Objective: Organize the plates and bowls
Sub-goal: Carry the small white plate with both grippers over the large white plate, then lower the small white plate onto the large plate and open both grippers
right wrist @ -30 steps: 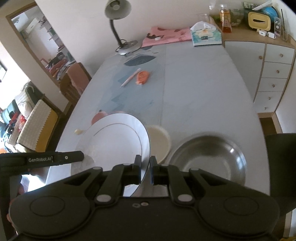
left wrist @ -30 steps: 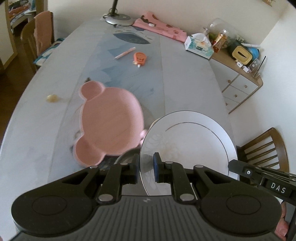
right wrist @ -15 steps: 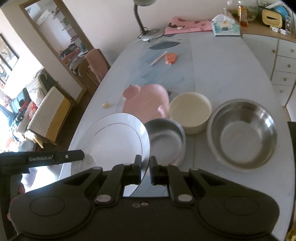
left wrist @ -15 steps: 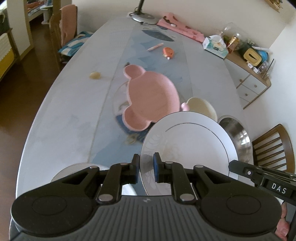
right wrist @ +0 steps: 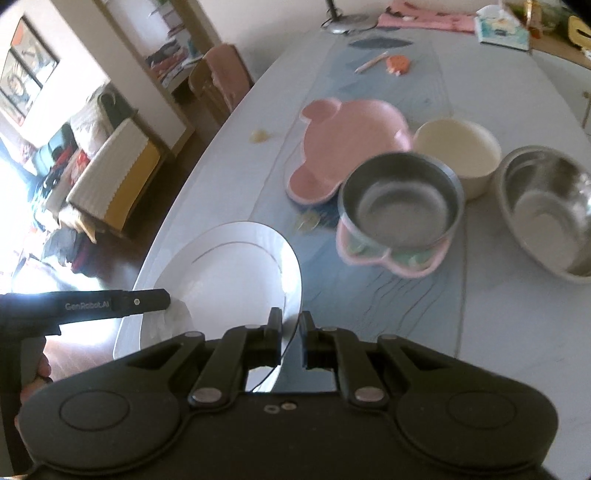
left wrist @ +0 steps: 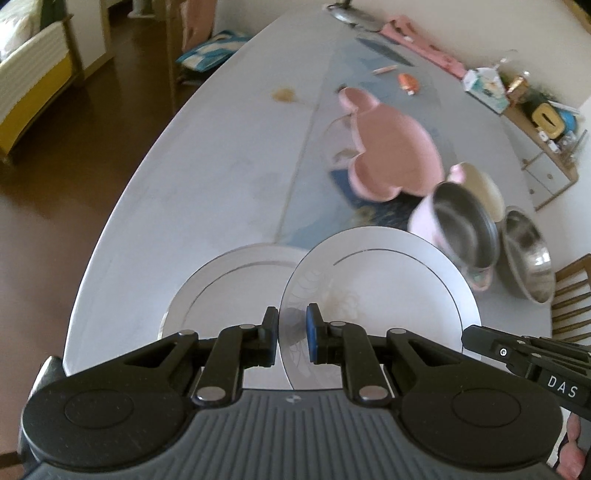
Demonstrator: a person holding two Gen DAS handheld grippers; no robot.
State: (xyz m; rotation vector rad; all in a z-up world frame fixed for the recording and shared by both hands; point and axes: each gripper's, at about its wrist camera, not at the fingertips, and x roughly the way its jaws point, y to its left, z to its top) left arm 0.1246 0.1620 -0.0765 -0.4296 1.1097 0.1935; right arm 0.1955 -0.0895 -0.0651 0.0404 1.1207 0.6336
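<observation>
Held plate [left wrist: 388, 295]: white china with a thin dark ring, low centre of the left wrist view, raised above the table [left wrist: 221, 177]. Both tools carry it. The left gripper [left wrist: 291, 332] is closed narrow on its near rim; the right gripper [right wrist: 290, 332] is likewise pinched on the opposite rim, seen at lower centre of the right wrist view.

Handling, judged: stiff, glazed and slippery, moderately heavy, breakable if dropped. The thin rim is the only purchase, and two opposed rim grips suit it; a tilt could let it slide from the pads.

Second plate [left wrist: 229, 288]: same pattern, flat on the table at lower left of the left wrist view, partly under the held one. A likely stacking spot.

Pink tray [right wrist: 351, 144]: mouse-eared, upper centre of the right wrist view.

Steel bowl [right wrist: 402, 199]: sits in a pink saucer [right wrist: 391, 262], centre right, just beside the tray.

Cream bowl [right wrist: 458, 147]: behind the steel bowl.

Large steel bowl [right wrist: 546, 210]: right edge.

Far end, well apart: lamp base [right wrist: 347, 24], pink cloth [right wrist: 428, 18], tissue box [right wrist: 502, 31], pen [right wrist: 371, 62].

Obstructions: none between the held plate and the second plate. The table edge is close at lower left.
</observation>
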